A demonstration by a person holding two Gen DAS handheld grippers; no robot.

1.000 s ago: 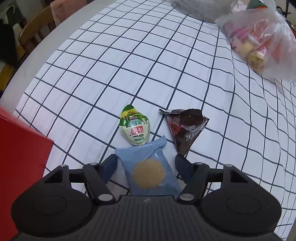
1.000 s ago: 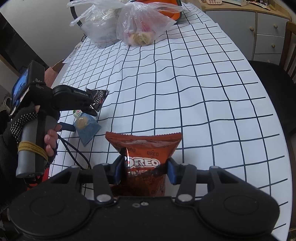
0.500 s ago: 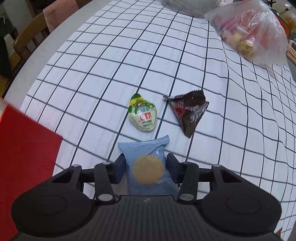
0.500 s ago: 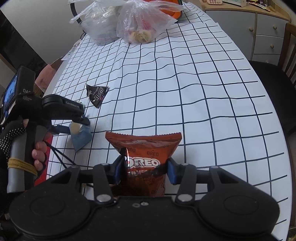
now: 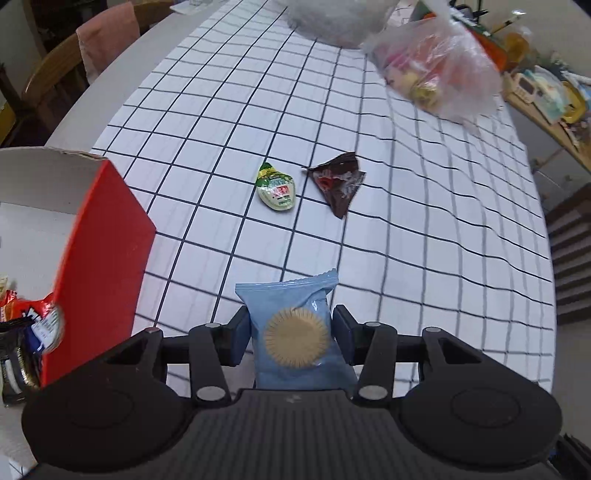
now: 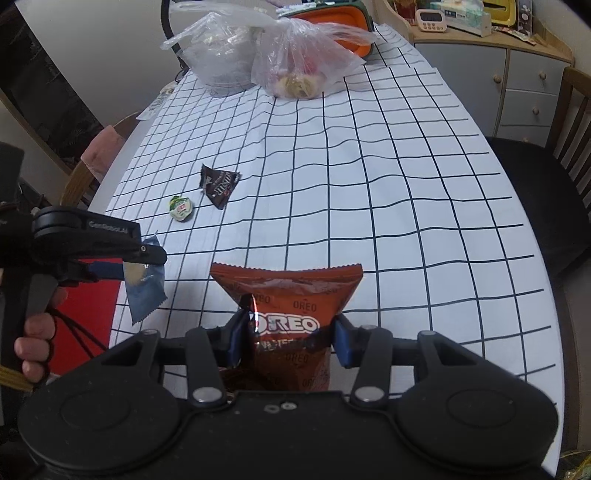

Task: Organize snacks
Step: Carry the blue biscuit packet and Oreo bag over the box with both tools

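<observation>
While the left gripper (image 5: 291, 332) pinches a blue biscuit packet (image 5: 295, 332) above the table, the right gripper (image 6: 288, 338) clamps an Oreo bag (image 6: 291, 314).

Home dining room. Evidence: oval table (image 6: 406, 206) under a white, black-gridded cloth; wooden chair (image 5: 48, 85) draped with a pink cloth at far left; dark-cushioned chair (image 6: 532, 184) at right; grey drawer sideboard (image 6: 517, 81) with wooden top at far right, bearing a small clock and tissue box; tied plastic bags (image 6: 291, 62) of food and an orange collapsible basin (image 6: 332, 18) at the far end.
</observation>
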